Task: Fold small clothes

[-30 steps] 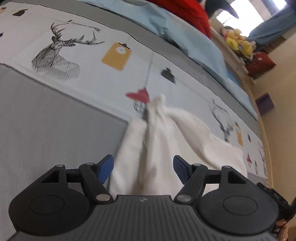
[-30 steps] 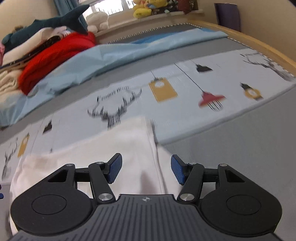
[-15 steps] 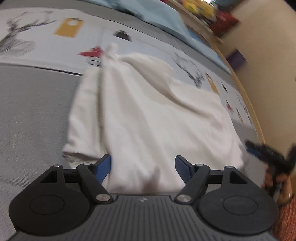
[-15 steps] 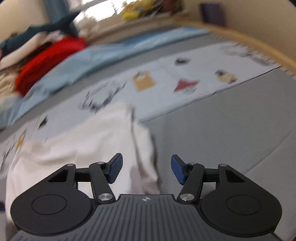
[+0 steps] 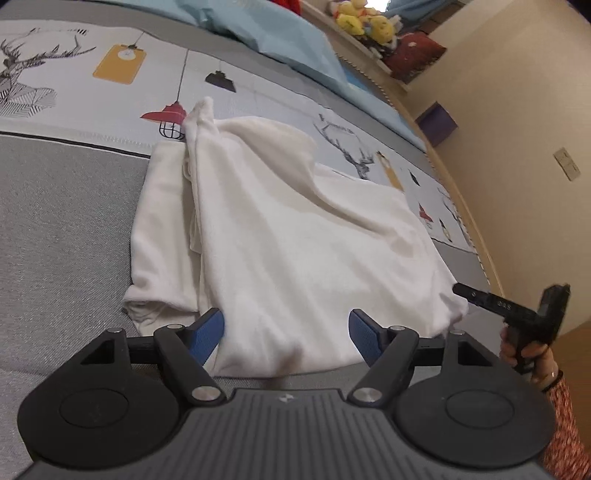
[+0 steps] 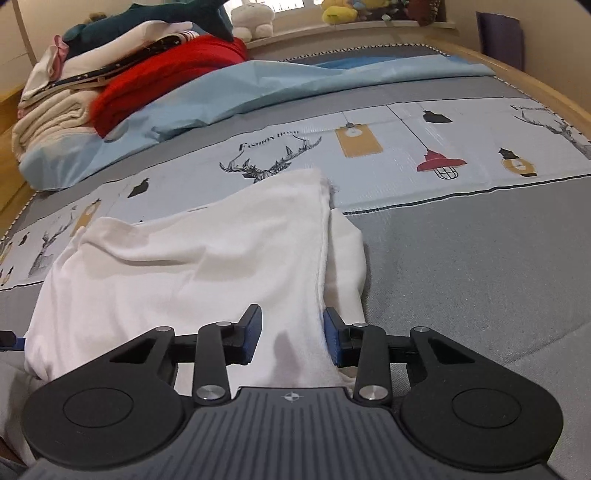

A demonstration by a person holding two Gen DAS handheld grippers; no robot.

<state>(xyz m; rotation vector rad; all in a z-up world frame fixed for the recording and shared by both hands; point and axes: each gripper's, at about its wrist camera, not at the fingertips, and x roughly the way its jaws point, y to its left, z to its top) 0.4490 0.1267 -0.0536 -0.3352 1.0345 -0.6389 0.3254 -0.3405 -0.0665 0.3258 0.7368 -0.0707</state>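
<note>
While the bed (image 5: 66,229) fills both views with its grey cover and a pale printed band of deer heads and hanging lamps, a light blue sheet (image 6: 229,96) lies bunched along its far side. Behind this sheet, in the right wrist view, a pile of folded textiles (image 6: 74,92) rests with a red blanket (image 6: 173,74) against it, and some plush toys (image 6: 336,11) sit on the ledge by the window.

The white garment (image 5: 295,236) lies spread on the bed, partly on the grey cover and partly on the printed band. One side is folded over the body, so a narrow strip of the lower layer shows beside the fold, and a twisted corner points toward the red lamp print (image 5: 166,116).

The left gripper (image 5: 287,330) hovers at the near hem with its jaws wide open, and cloth lies between the blue pads without touching them. The right gripper (image 6: 292,334) stands at the folded edge; its jaws are narrower but open, and the right pad seems to touch the fold, though I cannot say this surely. In the left wrist view the person's right hand (image 5: 526,349) holds its gripper's handle near the garment corner.
</note>
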